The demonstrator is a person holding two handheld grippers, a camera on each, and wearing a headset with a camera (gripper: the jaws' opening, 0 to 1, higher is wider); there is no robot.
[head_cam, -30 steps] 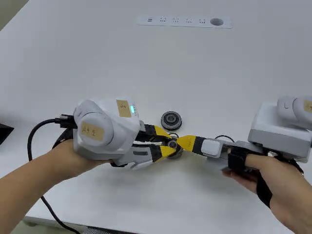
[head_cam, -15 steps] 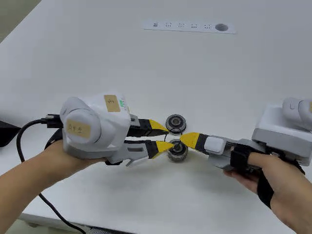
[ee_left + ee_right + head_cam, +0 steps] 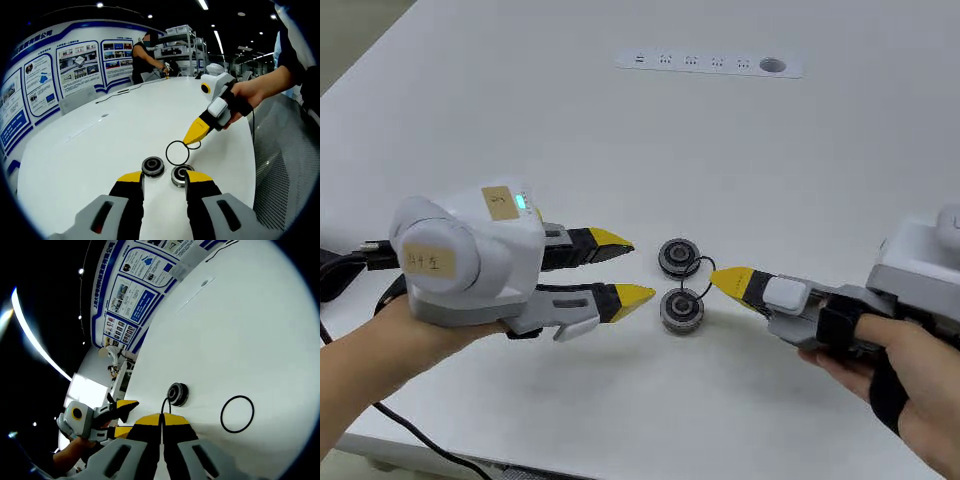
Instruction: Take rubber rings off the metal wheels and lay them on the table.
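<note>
Two metal wheels lie side by side on the white table (image 3: 570, 150): the far wheel (image 3: 679, 257) and the near wheel (image 3: 682, 310), which are also the left wheel (image 3: 153, 166) and right wheel (image 3: 181, 175) in the left gripper view. My left gripper (image 3: 622, 267) is open, its yellow tips a short way left of the wheels and touching neither. My right gripper (image 3: 730, 280) is just right of them, shut on a thin black rubber ring (image 3: 164, 405). Another rubber ring (image 3: 221, 415) lies flat on the table beside the right gripper (image 3: 195, 134).
A white power strip (image 3: 710, 62) is set into the table far behind the wheels. A black cable (image 3: 350, 262) trails from the left gripper at the left edge. A person (image 3: 145, 55) stands far off beside shelving.
My left gripper has let go of the near wheel, opened and drawn back to the left. The right gripper has pulled back to the right, still shut, with the ring strand in it.
</note>
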